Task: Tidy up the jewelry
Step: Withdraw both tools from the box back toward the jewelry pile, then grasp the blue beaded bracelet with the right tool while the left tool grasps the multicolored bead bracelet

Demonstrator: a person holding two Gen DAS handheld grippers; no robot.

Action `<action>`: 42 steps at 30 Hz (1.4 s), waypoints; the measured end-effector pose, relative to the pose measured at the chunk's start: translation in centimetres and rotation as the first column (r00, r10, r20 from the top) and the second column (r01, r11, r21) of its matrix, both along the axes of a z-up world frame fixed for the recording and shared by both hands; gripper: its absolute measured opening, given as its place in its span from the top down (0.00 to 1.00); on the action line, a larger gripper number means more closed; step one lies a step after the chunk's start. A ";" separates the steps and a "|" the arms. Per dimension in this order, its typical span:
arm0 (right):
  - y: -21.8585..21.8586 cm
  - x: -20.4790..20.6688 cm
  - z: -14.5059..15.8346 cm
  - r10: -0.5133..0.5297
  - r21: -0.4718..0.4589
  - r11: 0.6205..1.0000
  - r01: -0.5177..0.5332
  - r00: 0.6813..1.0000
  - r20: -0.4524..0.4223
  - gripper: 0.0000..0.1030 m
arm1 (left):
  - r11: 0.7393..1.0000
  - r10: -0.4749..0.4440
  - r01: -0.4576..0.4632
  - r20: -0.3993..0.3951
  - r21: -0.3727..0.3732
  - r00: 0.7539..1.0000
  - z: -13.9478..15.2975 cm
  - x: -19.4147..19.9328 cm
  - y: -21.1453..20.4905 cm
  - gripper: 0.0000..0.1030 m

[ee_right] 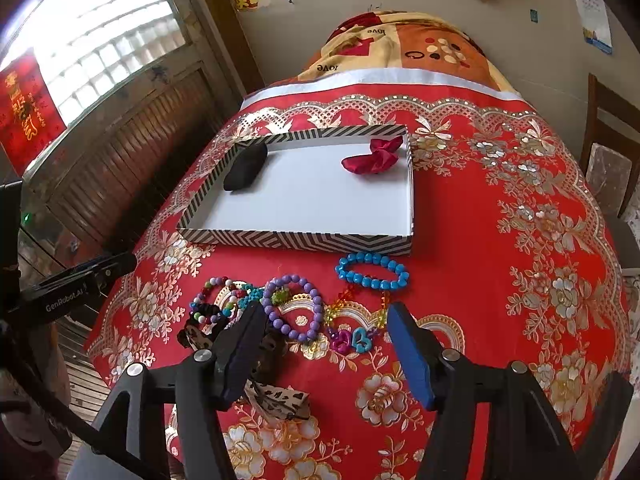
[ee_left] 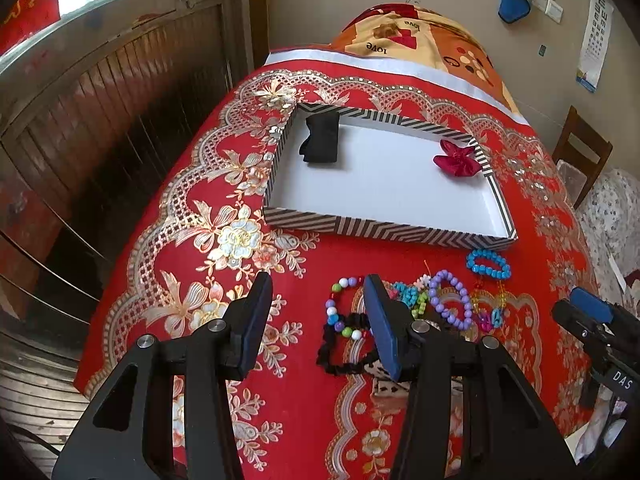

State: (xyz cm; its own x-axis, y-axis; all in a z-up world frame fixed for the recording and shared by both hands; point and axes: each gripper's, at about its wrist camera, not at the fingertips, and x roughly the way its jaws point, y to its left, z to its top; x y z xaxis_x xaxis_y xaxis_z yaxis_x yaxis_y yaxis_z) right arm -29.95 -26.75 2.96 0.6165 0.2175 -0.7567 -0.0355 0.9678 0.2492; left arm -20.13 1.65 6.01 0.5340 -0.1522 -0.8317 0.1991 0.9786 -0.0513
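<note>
A striped tray [ee_left: 384, 232] [ee_right: 296, 240] with a white floor lies on the red floral cloth. It holds a black scrunchie [ee_left: 322, 140] [ee_right: 246, 166] and a red scrunchie [ee_left: 456, 158] [ee_right: 372, 156]. In front of it lie a blue bead bracelet [ee_left: 488, 264] [ee_right: 372, 272], a purple bead bracelet [ee_left: 465, 303] [ee_right: 294, 279], a multicoloured bead bracelet [ee_left: 331, 312] [ee_right: 208, 284] and another black scrunchie [ee_left: 340, 364]. My left gripper [ee_left: 318, 284] is open above the cloth, its right finger over the multicoloured bracelet. My right gripper [ee_right: 326, 312] is open over the purple bracelet and heart charms [ee_right: 352, 338]. Neither holds anything.
A heart-print fabric piece [ee_right: 276, 400] lies under the right gripper's left finger. A folded orange blanket [ee_left: 420, 36] sits at the far end. The cloth drops off at the left beside wooden panelling [ee_left: 120, 120]. A wooden chair [ee_left: 580, 152] stands at the right.
</note>
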 end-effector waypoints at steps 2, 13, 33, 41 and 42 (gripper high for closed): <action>0.1 -0.2 -0.1 -0.001 0.003 1.000 0.001 1.000 -0.004 0.40 | 1.000 0.000 0.000 -0.010 -0.004 1.000 -0.2 -0.1 0.3 0.55; 0.6 -0.5 -1.4 0.006 0.004 1.000 -0.006 0.999 -0.039 0.39 | 0.997 -0.034 0.025 -0.126 -0.078 0.991 -2.2 -0.5 1.8 0.55; -0.1 2.3 -4.4 -0.002 0.005 1.000 0.003 0.994 -0.112 0.40 | 0.992 -0.127 0.118 -0.288 -0.047 0.949 -8.1 0.5 1.4 0.54; -2.6 5.0 -5.3 -0.052 -0.031 0.998 0.049 0.992 -0.113 0.40 | 0.991 -0.134 0.130 -0.306 -0.033 0.943 -9.8 1.5 0.5 0.54; -2.8 5.4 -5.4 -0.058 -0.037 0.998 0.054 0.992 -0.112 0.40 | 0.991 -0.131 0.127 -0.308 -0.032 0.942 -10.0 1.6 0.4 0.54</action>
